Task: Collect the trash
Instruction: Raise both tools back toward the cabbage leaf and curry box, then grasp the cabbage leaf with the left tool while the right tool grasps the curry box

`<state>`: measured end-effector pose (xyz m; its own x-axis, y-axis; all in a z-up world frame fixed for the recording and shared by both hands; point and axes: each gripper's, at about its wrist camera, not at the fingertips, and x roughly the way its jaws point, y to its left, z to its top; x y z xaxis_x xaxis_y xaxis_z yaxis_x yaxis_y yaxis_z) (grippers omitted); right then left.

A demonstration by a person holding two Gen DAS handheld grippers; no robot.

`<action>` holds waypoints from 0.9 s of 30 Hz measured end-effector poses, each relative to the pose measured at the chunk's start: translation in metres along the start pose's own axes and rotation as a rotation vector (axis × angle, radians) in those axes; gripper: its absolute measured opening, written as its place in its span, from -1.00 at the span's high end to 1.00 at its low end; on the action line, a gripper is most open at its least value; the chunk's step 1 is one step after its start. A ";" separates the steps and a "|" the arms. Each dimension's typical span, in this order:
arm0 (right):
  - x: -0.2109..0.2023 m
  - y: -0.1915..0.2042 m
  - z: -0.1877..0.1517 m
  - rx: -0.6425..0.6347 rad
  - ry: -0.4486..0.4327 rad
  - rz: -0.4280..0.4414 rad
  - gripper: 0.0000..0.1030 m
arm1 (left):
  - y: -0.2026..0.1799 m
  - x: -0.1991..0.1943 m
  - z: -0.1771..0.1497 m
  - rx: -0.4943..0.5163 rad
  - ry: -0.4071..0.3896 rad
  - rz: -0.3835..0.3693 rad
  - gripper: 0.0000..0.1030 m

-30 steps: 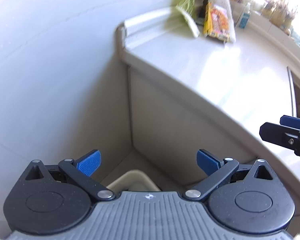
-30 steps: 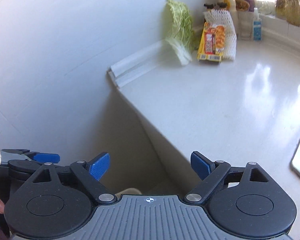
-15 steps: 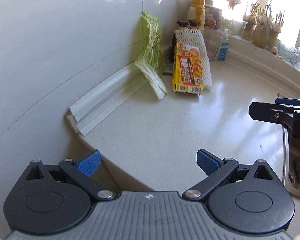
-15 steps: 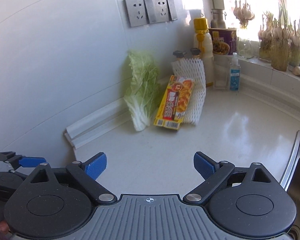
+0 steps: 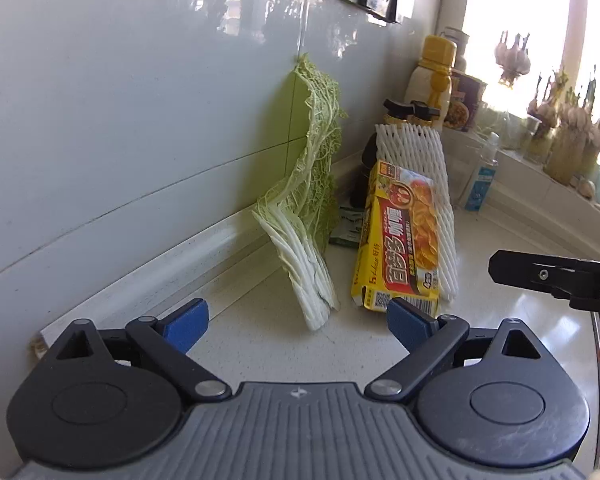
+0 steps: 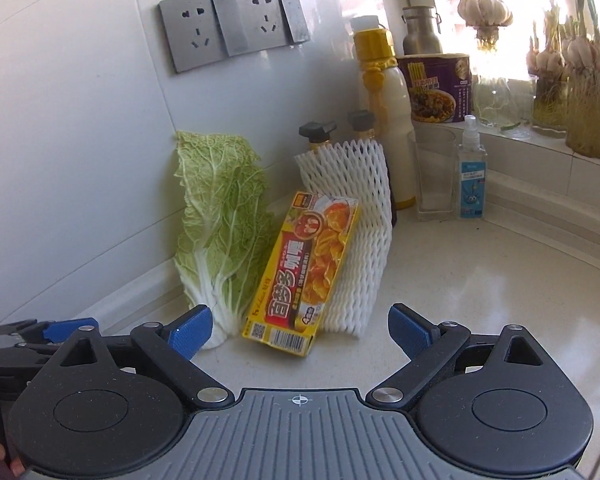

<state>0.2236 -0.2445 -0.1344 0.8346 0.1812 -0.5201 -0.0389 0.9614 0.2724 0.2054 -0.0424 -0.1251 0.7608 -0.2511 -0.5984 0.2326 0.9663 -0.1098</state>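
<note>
Evidently early in the collection: three pieces of likely trash stand together at the back of the white countertop [image 6: 480, 300], none of them yet touched. From left to right in the right wrist view they are a cabbage leaf [image 6: 220, 232] propped against the tiled wall [image 6: 80, 140], a yellow curry box [image 6: 300, 276] leaning on its end, and a white foam net sleeve [image 6: 352, 232] directly behind and touching the box. A small green packet [image 5: 348, 226], visible only in the left wrist view, lies flat between the leaf and the box.

Left gripper [image 5: 296, 320]: jaws wide but beginning to close, nothing between the blue pads [image 5: 186, 322]; the base of the leaf [image 5: 312, 292] and the lower corner of the box [image 5: 396, 248] lie just ahead of it. Right gripper [image 6: 300, 330]: jaws spread, empty, aimed at the foot of the box and net sleeve. In the left wrist view one black finger of the right gripper [image 5: 556, 278] enters from the right edge.

Behind the trash stand items that appear to belong on the counter: a yellow-capped bottle [image 6: 380, 92], two dark-capped bottles [image 6: 320, 132], a noodle cup [image 6: 440, 88], a spray bottle [image 6: 471, 172], and garlic bulbs [image 6: 484, 4] by the window. No bin or bag is visible in either current view.

Judged progress: nothing is gathered so far; every piece remains to be picked up and carried off, with the leaf or box the probable first target.
</note>
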 end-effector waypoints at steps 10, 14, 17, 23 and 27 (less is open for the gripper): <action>0.077 0.002 0.009 -0.008 0.024 0.034 -0.87 | 0.016 0.045 -0.006 -0.147 -0.068 -0.002 -0.14; 0.095 0.004 0.010 -0.012 0.026 0.024 -0.83 | 0.019 0.052 -0.008 -0.185 -0.084 -0.026 0.08; 0.105 0.005 0.009 -0.007 0.026 0.008 -0.82 | 0.019 0.056 -0.008 -0.200 -0.086 -0.044 0.21; 0.116 0.007 0.008 0.004 0.022 -0.025 -0.76 | 0.016 0.066 -0.002 -0.220 -0.082 -0.062 0.38; 0.122 0.006 0.008 0.012 0.030 -0.052 -0.67 | 0.016 0.071 -0.001 -0.231 -0.079 -0.055 0.52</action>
<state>0.3290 -0.2182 -0.1899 0.8188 0.1376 -0.5574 0.0103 0.9672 0.2539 0.2628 -0.0448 -0.1704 0.7977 -0.2984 -0.5241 0.1373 0.9360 -0.3240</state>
